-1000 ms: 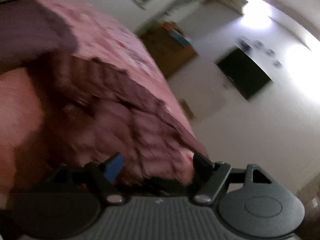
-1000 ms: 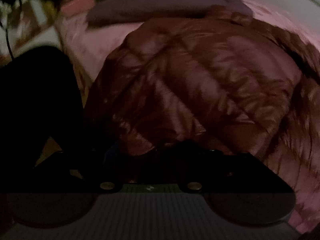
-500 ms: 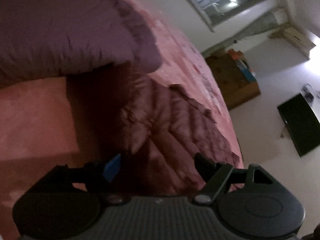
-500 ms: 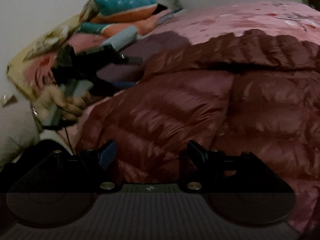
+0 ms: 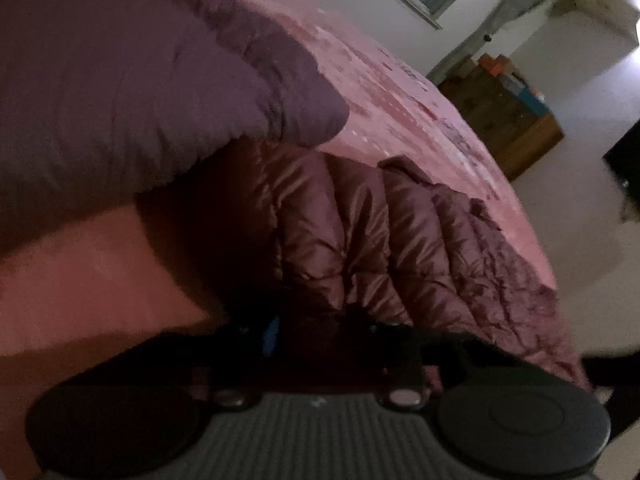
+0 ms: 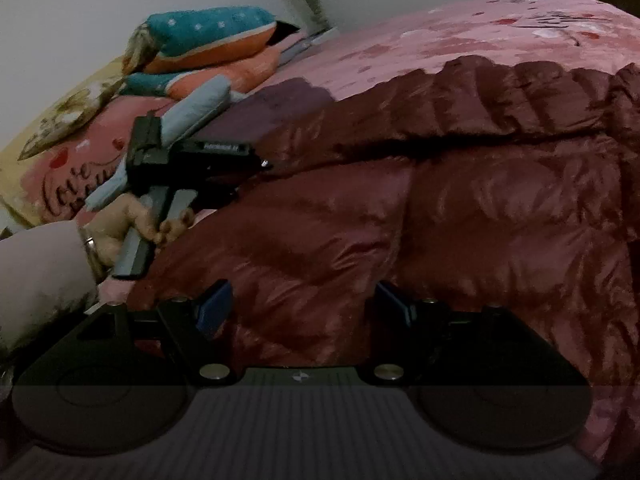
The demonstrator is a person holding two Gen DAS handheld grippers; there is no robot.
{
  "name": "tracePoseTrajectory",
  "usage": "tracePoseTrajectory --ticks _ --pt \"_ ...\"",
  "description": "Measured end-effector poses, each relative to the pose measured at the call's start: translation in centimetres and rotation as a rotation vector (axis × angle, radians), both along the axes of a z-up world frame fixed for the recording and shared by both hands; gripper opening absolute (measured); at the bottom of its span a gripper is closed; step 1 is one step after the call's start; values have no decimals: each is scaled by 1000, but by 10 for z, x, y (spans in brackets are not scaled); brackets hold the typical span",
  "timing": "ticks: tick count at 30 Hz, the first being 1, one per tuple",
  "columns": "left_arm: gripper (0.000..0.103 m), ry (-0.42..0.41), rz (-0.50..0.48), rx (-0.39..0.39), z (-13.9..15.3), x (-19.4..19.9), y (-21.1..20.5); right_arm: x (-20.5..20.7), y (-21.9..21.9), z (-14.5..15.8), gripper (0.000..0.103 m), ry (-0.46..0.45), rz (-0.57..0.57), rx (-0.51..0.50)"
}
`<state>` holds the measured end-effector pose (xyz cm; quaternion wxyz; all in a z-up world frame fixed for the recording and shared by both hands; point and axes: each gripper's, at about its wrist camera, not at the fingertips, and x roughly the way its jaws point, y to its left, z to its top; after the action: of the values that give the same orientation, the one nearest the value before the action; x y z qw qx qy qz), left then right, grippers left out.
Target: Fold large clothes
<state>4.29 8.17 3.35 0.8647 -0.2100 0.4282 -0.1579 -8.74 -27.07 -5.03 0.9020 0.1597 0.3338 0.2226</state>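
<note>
A dark red quilted puffer jacket (image 5: 360, 224) (image 6: 440, 220) lies spread on the pink bedspread (image 5: 400, 92). My left gripper (image 5: 316, 326) is low at the jacket's near edge. Its jaws are closing, with a fold of the jacket pinched between the blue pads. In the right wrist view the left gripper (image 6: 256, 166) shows in a person's hand (image 6: 132, 220), its tip against the jacket's left edge. My right gripper (image 6: 304, 306) stands open and wide at the jacket's near side, with fabric bulging between the fingers but not pressed.
A purple quilt (image 5: 140, 80) is heaped just left of the jacket and overlaps its top. Patterned pillows (image 6: 208, 40) are stacked at the head of the bed. Beyond the bed's right edge are a wooden cabinet (image 5: 504, 120) and a dark screen (image 5: 624, 160).
My left gripper has dropped toward the jacket's edge and its jaws have narrowed onto the fabric. The right wrist view swung round, bringing the left hand into sight; the right jaws stayed wide.
</note>
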Motion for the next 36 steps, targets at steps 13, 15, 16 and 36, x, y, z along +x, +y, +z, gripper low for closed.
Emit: tracePoseTrajectory --ticks 13,15,16,36 --pt "15 -289 17 490 60 19 -31 4 -44 -7 101 -17 -186 -12" --pt "15 -299 -7 560 51 17 -39 7 -54 -11 101 -18 -204 -8" --pt "15 -300 -14 587 45 16 -42 3 -60 -12 101 -20 -215 -8" --pt "55 -447 -112 558 101 -76 -129 -79 -254 -9 101 -50 -942 165"
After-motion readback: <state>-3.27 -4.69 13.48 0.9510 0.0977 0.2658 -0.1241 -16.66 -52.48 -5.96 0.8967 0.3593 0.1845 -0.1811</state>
